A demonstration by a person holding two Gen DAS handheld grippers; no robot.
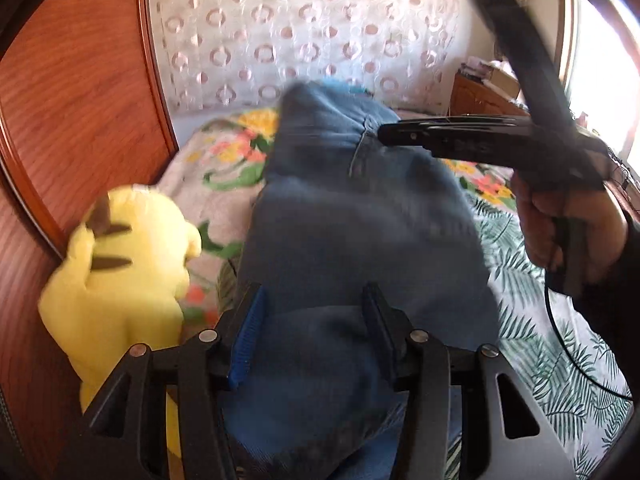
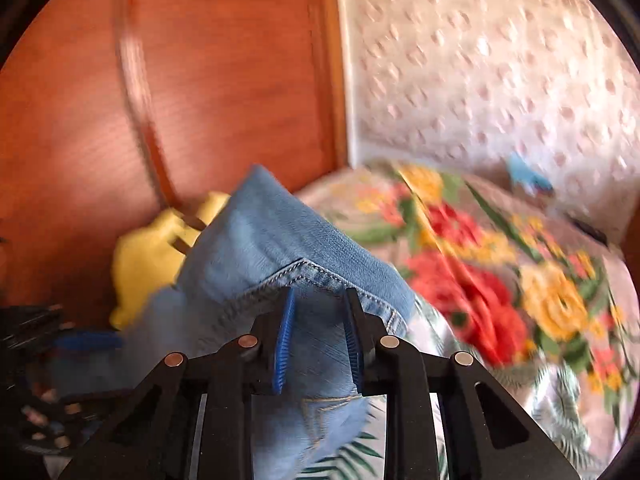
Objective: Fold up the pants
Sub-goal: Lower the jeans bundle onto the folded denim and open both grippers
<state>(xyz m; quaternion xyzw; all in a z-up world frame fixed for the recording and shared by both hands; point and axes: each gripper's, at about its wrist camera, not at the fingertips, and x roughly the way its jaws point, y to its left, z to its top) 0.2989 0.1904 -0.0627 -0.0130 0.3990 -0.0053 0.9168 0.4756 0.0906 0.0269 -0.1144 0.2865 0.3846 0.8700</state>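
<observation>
Blue jeans (image 1: 360,220) lie in a folded heap on a flowered bedspread (image 1: 224,168). My left gripper (image 1: 314,292) stands open low over the near end of the heap, with denim lying under and between its jaws. From the right, my right gripper (image 1: 384,134) reaches over the far part of the jeans, held by a hand (image 1: 572,232). In the right wrist view the jeans (image 2: 272,240) show a stitched hem, and my right gripper (image 2: 320,294) is shut on a fold of denim that fills the gap between its blue pads.
A yellow plush toy (image 1: 128,264) sits left of the jeans against the wooden headboard (image 1: 80,100). A patterned wall runs behind the bed. A small blue thing (image 2: 528,178) lies at the far edge of the bedspread (image 2: 480,280). A wooden nightstand (image 1: 480,96) stands by the window.
</observation>
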